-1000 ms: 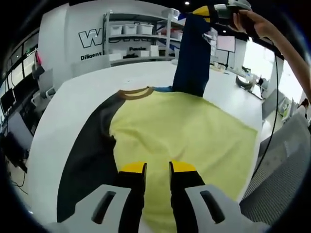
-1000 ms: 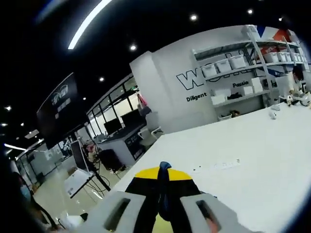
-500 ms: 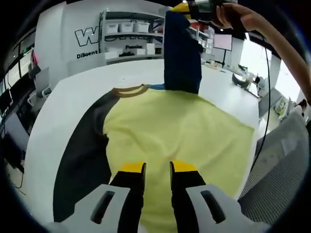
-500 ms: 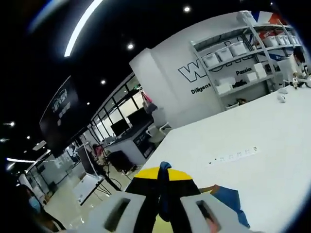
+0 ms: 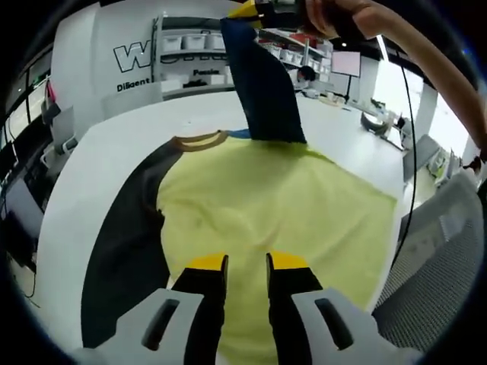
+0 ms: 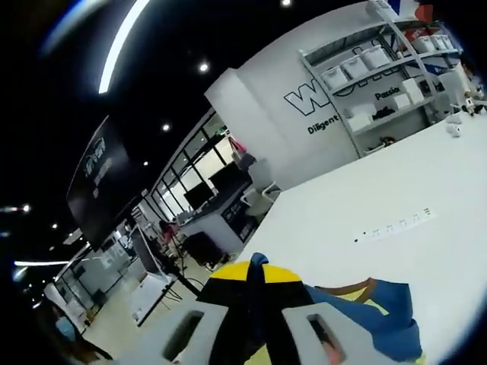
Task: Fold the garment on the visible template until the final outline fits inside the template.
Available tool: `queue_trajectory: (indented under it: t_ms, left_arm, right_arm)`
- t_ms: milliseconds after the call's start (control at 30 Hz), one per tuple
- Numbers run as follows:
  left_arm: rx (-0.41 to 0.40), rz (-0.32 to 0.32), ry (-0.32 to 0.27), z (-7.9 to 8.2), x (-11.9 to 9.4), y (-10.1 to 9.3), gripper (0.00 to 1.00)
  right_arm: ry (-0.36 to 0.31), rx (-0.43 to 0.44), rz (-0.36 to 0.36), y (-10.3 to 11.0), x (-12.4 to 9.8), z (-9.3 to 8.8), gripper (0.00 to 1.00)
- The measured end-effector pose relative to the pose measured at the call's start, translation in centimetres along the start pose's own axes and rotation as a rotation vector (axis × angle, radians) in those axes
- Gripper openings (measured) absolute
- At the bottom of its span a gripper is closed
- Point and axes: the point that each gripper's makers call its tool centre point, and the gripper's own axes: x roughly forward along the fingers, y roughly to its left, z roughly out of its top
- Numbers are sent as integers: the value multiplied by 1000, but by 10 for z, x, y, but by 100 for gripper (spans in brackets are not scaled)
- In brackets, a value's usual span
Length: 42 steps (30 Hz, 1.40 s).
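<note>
A garment lies spread on the white table (image 5: 91, 167), with a yellow body (image 5: 281, 205), a dark sleeve (image 5: 125, 243) on the left and a brown collar (image 5: 199, 141). Its blue sleeve (image 5: 262, 84) is lifted high at the far side, with my right gripper (image 5: 255, 9) shut on its end. In the right gripper view the right gripper (image 6: 257, 277) pinches blue cloth, and the blue sleeve (image 6: 380, 319) and collar (image 6: 358, 289) hang below it. My left gripper (image 5: 247, 266) hovers over the near part of the yellow body, jaws a little apart with nothing between them.
A person's arm (image 5: 411, 46) reaches in from the upper right, with a cable hanging from it. A grey mesh chair (image 5: 441, 258) stands at the table's right edge. Shelves with bins (image 5: 198, 46) line the back wall. Small marks (image 6: 396, 226) dot the table.
My right gripper has carried the lifted blue sleeve leftward, and the sleeve now slants. The collar and blue cloth have come into the right gripper view. The left gripper stayed put.
</note>
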Motion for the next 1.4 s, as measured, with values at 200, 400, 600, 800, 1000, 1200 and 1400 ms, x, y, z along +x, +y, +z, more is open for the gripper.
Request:
queue_trajectory:
  t_ms: [200,400,600,800,1000,1200,1400]
  left_arm:
    - [0,-2,3,0,1,-1,15]
    - [-2,-4,4,-1,1,-1,15]
    - [-4,-5,4,-1,1,0,15]
    - [-7,-4,5,-1,1,0,15]
    - [-10,-2,6,-1,1,1,16]
    - [-15,-1,7,-2,1,2,16]
    - [-22,1,6,-2,1,2,16]
  right_arm:
    - [44,-20,14,6,19,-16,0]
    - [104,-56,34,12,42,-37,0]
    - [181,-87,39,12,60,-67,0]
    - [246,-106,32,7,78,-95,0]
    - [319,-147,47,8,91,-122,0]
    - [380,-179,58,8,97,-144,0]
    - [432,-184,34,-3,109,-165,0]
